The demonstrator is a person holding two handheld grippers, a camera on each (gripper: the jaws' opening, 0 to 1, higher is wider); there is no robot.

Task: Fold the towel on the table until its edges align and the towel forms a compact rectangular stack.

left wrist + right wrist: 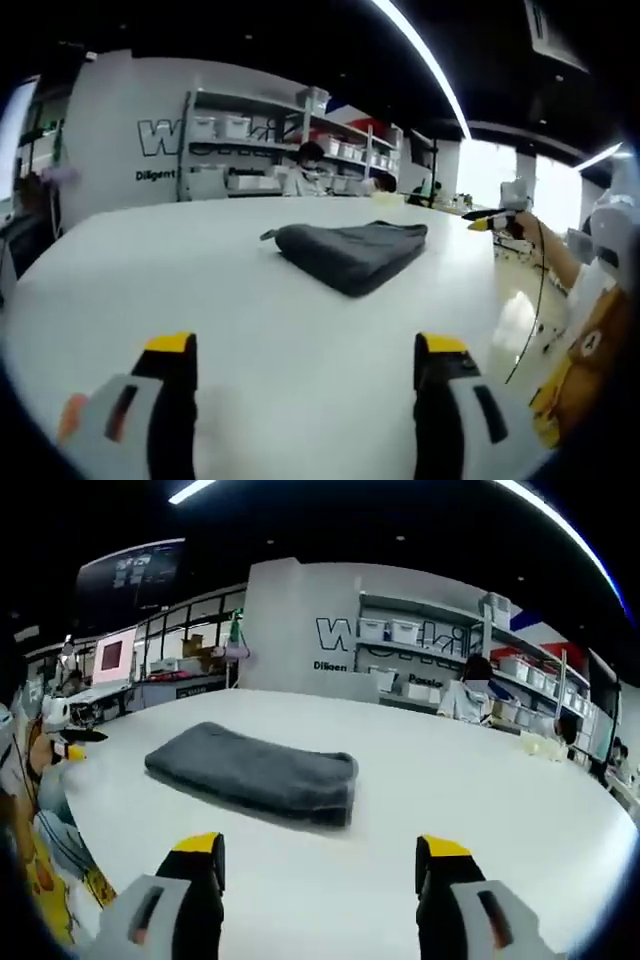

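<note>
Towel (255,773) on table (470,780)

Bright ceiling strip lights (425,55) overhead; the white surface (200,270) shows glare at right, soft focus, strong fisheye bending at edges.

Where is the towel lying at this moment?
The towel lies folded on the white table, ahead of the open right gripper and slightly to its left; in the left gripper view it lies mid-table, before the shelves.
</note>
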